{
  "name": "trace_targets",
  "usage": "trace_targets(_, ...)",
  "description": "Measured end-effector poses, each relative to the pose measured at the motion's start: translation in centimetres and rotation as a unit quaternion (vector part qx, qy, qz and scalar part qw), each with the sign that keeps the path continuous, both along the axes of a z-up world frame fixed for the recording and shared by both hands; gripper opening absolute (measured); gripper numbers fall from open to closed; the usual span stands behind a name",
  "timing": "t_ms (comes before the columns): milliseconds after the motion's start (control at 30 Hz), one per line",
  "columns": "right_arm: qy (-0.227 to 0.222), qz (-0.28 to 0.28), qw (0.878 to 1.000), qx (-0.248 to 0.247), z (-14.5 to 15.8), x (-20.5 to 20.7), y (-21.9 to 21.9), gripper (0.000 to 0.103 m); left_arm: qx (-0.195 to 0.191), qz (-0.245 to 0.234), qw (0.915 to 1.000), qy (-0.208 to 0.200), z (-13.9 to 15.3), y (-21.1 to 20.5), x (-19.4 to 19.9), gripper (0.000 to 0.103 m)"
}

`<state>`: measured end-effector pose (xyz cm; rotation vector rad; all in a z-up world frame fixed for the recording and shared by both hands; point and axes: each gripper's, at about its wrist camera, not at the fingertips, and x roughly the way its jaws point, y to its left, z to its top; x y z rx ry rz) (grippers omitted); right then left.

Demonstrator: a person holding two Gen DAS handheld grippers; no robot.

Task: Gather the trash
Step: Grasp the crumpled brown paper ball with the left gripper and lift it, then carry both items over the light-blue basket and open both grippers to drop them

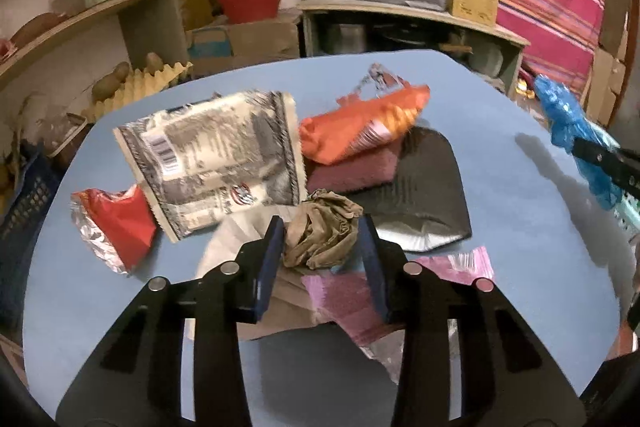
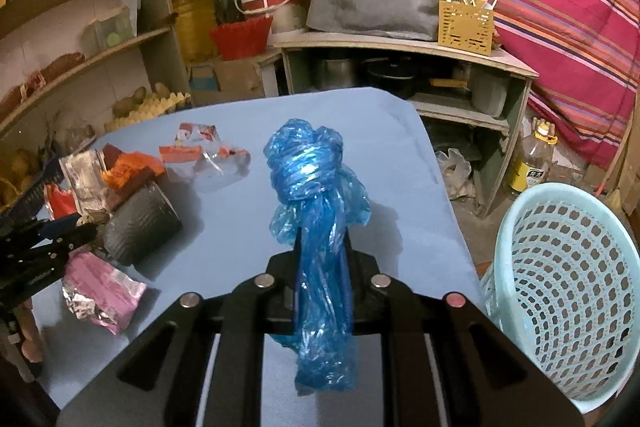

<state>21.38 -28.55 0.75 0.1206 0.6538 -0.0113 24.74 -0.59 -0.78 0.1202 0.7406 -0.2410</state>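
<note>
Pinching a knotted, crinkly blue plastic bag [image 2: 316, 211] between its pressed-in fingers, the right hand-held gripper [image 2: 322, 259] holds it upright above the smooth blue bench [image 2: 224, 259]. At 3 o'clock in the right wrist view, just past the bench's right edge, stands a pale perforated plastic basket [image 2: 568, 291], its mouth tilted toward the camera.

The left hand-held gripper [image 1: 322, 239] is spread, its flat dark pads either side of a crumpled brown paper wad [image 1: 320, 227]; whether they touch it cannot be told. Around the wad lie glossy wrappers: a grey-and-cream printed pouch [image 1: 216, 155] at 10 o'clock, a red foil-lined packet [image 1: 112, 227] at 9, a puffy orange snack bag [image 1: 360, 123] at 1 resting on a maroon pad [image 1: 352, 171], a dark matte pouch [image 1: 424, 195] at 2, and a pink foil wrapper [image 1: 348, 303] at 5 under the right finger. Bare bench surface runs along the right side, between the pile and the right edge.
</note>
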Motion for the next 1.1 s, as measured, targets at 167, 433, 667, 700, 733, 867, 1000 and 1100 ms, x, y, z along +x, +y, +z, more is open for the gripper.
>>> trace_targets(167, -0.024, 0.001, 1.000, 0.009, 1.2, -0.7, -0.7, 0.015, -0.026, 0.025, 0.9991, -0.022, 2.1, 0.9, 0.0, 0.037)
trace_targets(433, -0.053, -0.018, 0.998, 0.024, 2.8, -2.6, -4.2, 0.015, -0.009, 0.038, 0.9974, -0.061, 5.4, -2.4, -1.1, 0.038)
trace_targets(667, -0.055, -0.070, 0.996, 0.027, 2.9, -4.7, -9.6, 0.015, -0.013, 0.005, 0.9962, -0.086, 7.1, -10.4, -2.4, 0.038)
trace_targets(700, -0.054, -0.079, 0.995, 0.022, 3.0, -5.2, -10.7, 0.015, -0.016, -0.001, 0.9961, -0.086, 7.1, -11.5, -2.5, 0.038)
trace_targets(733, -0.054, -0.083, 0.995, 0.020, 3.0, -5.5, -11.3, 0.015, -0.022, -0.009, 0.9961, -0.085, 7.1, -12.8, -2.6, 0.038)
trace_targets(867, -0.053, -0.119, 0.991, 0.023, 2.9, -7.4, -15.5, 0.015, -0.036, -0.047, 0.9948, -0.082, 6.8, -18.8, -3.2, 0.038)
trace_targets(1000, -0.048, -0.155, 0.986, 0.026, 2.6, -8.9, -19.6, 0.015, -0.046, -0.088, 0.9916, -0.083, 6.4, -25.0, -4.3, 0.038)
trace_targets(1100, -0.041, -0.180, 0.983, 0.007, 2.3, -9.6, -21.9, 0.015, -0.056, -0.116, 0.9882, -0.083, 6.2, -29.2, -5.1, 0.038)
